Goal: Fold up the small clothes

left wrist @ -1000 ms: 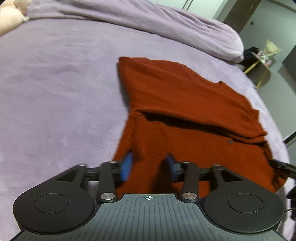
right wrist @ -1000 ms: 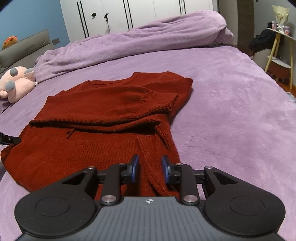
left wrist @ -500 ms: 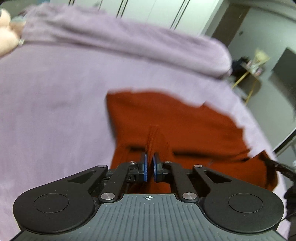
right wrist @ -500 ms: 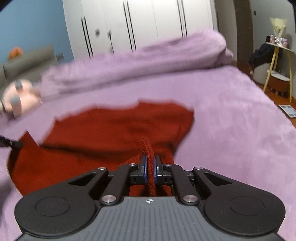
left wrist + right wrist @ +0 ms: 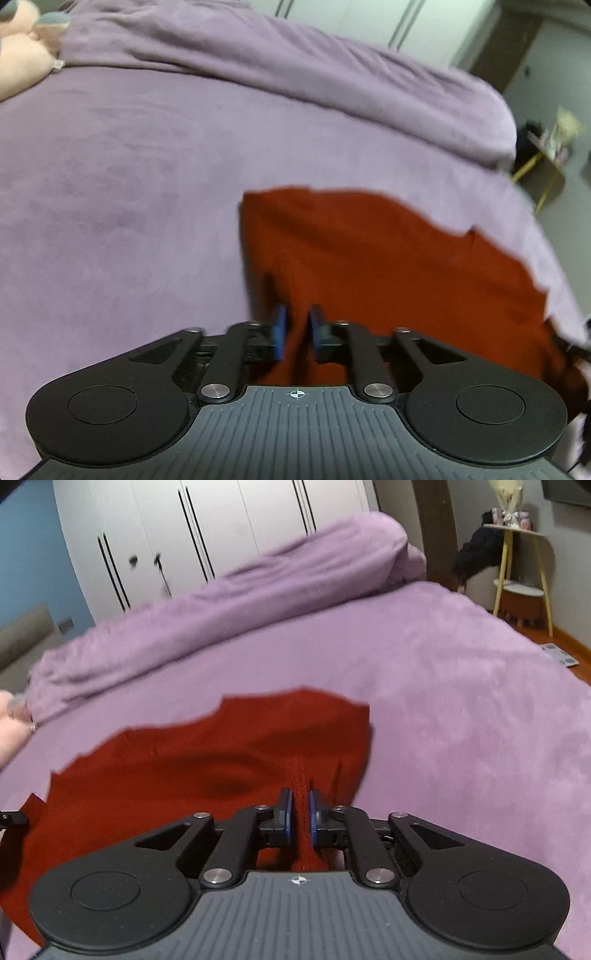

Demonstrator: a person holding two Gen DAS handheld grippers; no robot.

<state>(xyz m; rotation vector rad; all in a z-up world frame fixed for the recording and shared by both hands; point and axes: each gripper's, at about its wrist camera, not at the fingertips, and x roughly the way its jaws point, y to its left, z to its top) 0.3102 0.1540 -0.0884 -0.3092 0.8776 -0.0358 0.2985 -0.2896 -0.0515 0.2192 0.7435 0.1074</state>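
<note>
now sweater (image 5: 207, 760) hem between right gripper (image 5: 300, 812) jaws

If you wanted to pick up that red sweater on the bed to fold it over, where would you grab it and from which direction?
Probably by its near edge, coming in low from the near side of the bed. The red sweater lies flat, so only an edge offers a ridge to pinch. The right gripper has such a bunched ridge between its pads; the left gripper straddles the cloth near the other corner.

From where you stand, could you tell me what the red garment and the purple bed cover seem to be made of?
Red garment: likely knitted wool or acrylic, matte; it bunches thickly between the right gripper pads. Purple bed cover: probably plush fleece, with a soft, mottled nap.
</note>
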